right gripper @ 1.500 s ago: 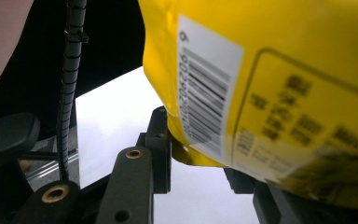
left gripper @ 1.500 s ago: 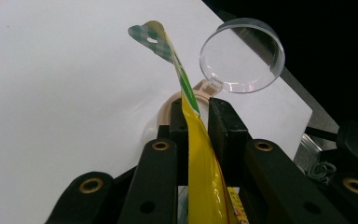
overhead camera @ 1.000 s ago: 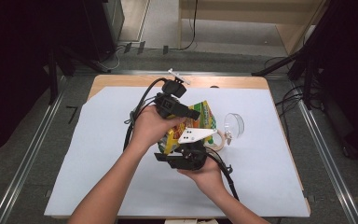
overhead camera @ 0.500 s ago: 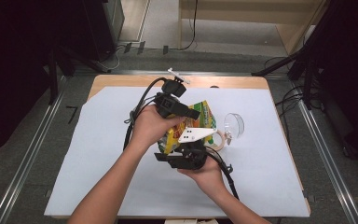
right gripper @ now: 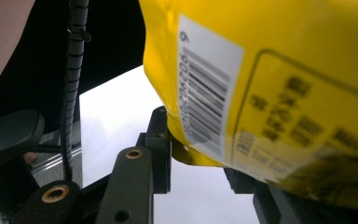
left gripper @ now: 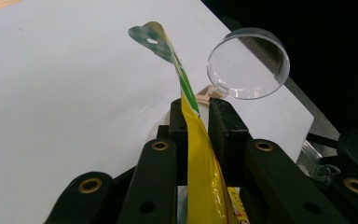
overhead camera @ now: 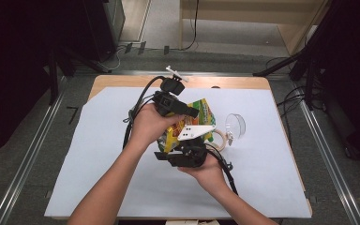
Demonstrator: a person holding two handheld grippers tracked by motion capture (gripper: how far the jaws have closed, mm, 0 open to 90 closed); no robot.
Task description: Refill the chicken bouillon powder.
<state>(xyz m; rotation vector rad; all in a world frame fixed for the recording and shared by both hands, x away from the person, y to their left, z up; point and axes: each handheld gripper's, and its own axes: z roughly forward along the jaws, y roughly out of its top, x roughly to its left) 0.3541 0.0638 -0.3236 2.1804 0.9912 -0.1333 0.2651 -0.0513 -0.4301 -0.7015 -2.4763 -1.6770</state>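
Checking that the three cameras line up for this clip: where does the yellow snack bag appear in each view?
High view: yellow snack bag at table centre, between the left gripper and right gripper.
Left gripper view: edge-on, pinched between the black jaws.
Right gripper view: upper right, barcode side facing the camera, its lower edge between the jaws.
Shared landmark: the white sheet covering the table.

A white sheet point(overhead camera: 98, 154) covers most of a light wooden table point(overhead camera: 122, 80). A clear magnifying glass point(overhead camera: 235, 125) with a pale handle lies on the sheet, right of centre. Grey floor surrounds the table, with metal rails point(overhead camera: 28, 159) either side, loose cables point(overhead camera: 122, 49) behind, and wooden furniture point(overhead camera: 243, 18) beyond.
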